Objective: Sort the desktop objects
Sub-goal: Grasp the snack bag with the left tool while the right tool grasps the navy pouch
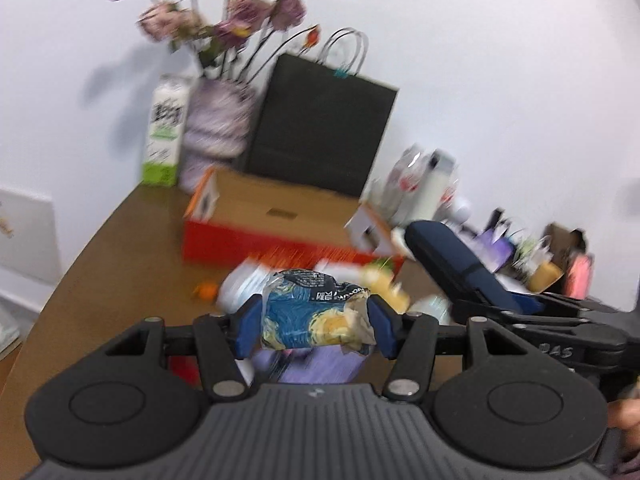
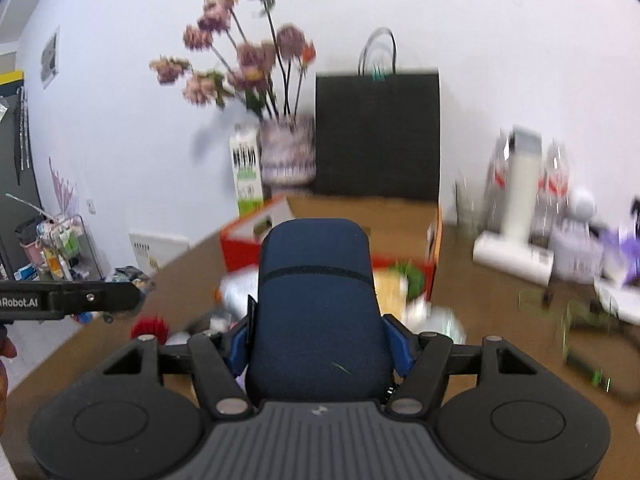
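A: We've got both loads up off the brown wooden bench [image 1: 120, 248]. Our left hand-held gripper [image 1: 318, 326] is clamped on the crumpled blue-and-yellow swirl-print packet [image 1: 316, 316], pads pinching it at both sides so it can't slip out.

B: And our right hand-held gripper [image 2: 318, 344] is clamped round the long navy fabric zip case [image 2: 316, 300], gripped near one end, so the rest juts out ahead.

A: That looks deliberate to us: the open red cardboard box with the brown inside [image 1: 280, 220] sits straight ahead, flaps wide.

B: We'd judge it the sorting bin. Clutter is left beneath us, and the black paper carrier bag [image 2: 376, 136] stands behind the box against the wall.
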A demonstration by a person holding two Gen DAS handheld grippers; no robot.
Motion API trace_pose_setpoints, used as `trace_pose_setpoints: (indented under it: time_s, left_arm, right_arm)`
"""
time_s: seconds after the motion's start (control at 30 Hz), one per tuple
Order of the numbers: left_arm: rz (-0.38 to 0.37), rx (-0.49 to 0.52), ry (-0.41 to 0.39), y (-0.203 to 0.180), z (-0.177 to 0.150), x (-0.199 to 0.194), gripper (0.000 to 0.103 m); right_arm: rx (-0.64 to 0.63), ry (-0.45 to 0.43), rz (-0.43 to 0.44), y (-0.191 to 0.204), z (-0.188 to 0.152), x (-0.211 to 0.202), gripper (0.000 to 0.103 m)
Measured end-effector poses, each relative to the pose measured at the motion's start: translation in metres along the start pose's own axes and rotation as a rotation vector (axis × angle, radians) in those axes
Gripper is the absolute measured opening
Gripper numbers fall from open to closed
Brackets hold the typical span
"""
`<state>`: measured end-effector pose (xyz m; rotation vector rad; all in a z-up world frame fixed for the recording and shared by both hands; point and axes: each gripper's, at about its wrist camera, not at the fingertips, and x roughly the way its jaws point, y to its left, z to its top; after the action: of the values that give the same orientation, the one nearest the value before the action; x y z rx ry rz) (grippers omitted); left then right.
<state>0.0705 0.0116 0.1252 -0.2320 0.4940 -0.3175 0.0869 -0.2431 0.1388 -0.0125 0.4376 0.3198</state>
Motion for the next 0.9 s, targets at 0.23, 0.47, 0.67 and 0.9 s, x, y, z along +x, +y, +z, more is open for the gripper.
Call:
trace_pose_setpoints:
  time_s: [0.23, 0.47, 0.67, 0.9]
  left_arm:
    - [0.021, -0.005, 0.02, -0.005, 0.095, 0.091, 0.058]
    - [0.145, -0.081, 0.223, 0.028, 0.131, 0.239, 0.058]
    - [0.242, -0.159, 0.359, 0.062, 0.103, 0.321, 0.058]
    - [0.281, -0.111, 0.457, 0.069, 0.088, 0.343, 0.102]
  right_arm:
    - [-0.005, -0.022, -0.038, -0.019, 0.072, 0.077, 0.065]
    - [0.033, 0.207, -0.101, -0.056, 0.093, 0.219, 0.065]
    - [0.05, 0.335, -0.135, -0.069, 0.069, 0.296, 0.065]
    - [0.001, 0.4, -0.163, -0.067, 0.055, 0.316, 0.082]
